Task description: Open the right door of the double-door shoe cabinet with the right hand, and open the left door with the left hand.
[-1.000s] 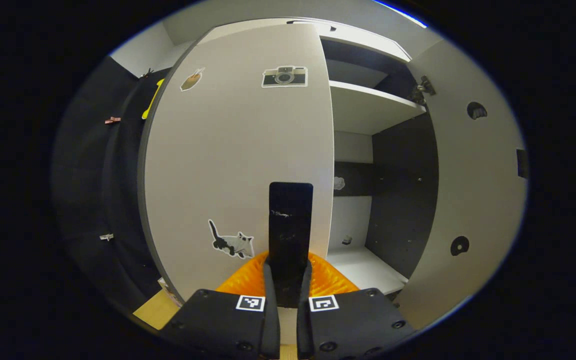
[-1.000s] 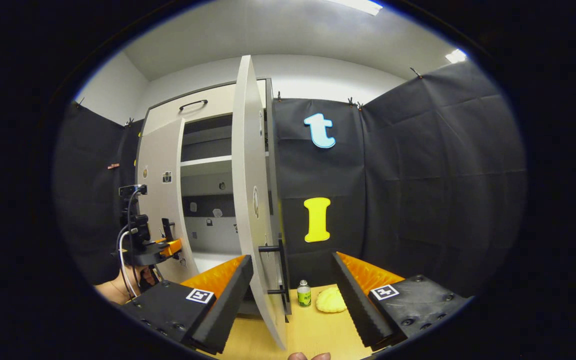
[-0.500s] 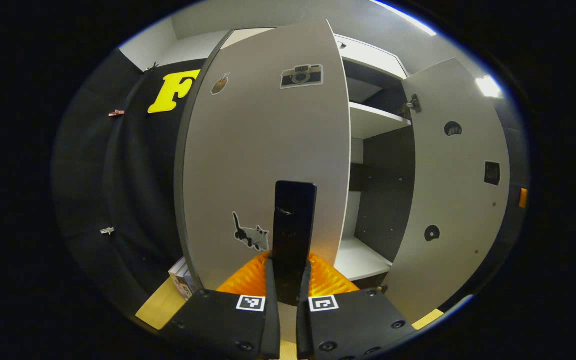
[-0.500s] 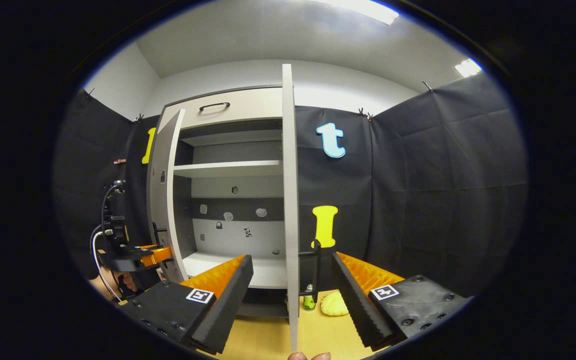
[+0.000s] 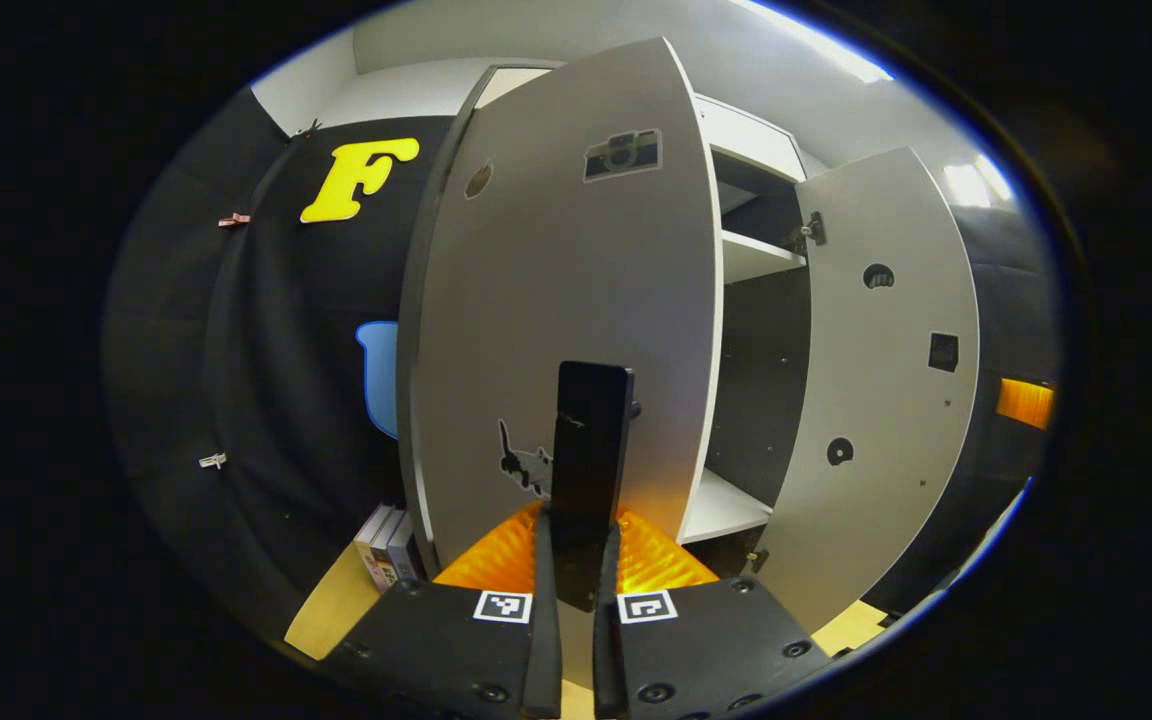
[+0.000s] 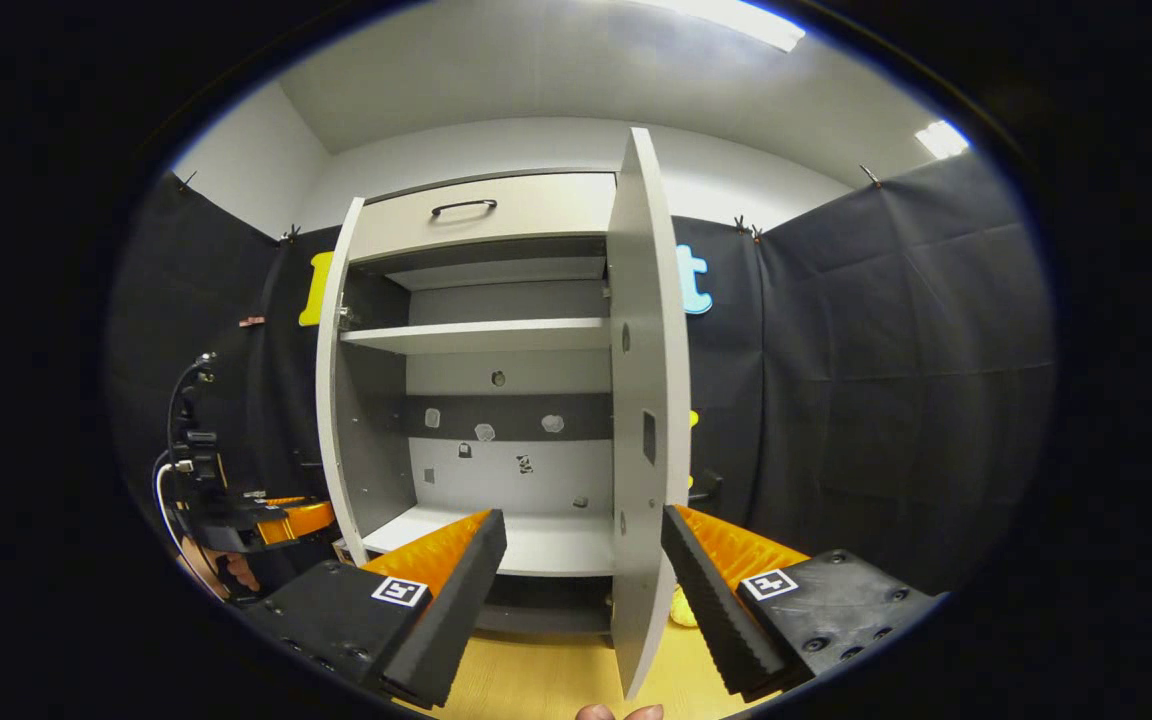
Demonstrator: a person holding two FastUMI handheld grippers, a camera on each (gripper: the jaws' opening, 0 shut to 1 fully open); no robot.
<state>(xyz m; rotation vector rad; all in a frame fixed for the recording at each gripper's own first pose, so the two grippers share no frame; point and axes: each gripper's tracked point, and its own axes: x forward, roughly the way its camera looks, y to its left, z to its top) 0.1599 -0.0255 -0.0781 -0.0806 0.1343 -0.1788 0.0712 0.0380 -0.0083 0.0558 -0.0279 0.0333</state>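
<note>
Left door [image 5: 576,290] swung further out since a second ago, from nearly shut to well open; in the right gripper view it now shows almost edge-on at the cabinet's left side. Left gripper [image 5: 576,560] has travelled with it, its fingers still pressed on the dark handle [image 5: 591,450], and wall cloth now shows left of the door. Right door [image 6: 648,400] has swung wider, inner face now showing in the right gripper view, between the spread fingers of the right gripper [image 6: 584,580].

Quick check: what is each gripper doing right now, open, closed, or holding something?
Left gripper: jaws closed on the left door handle.
Right gripper: jaws open, holding nothing; the right door stands between them.
</note>
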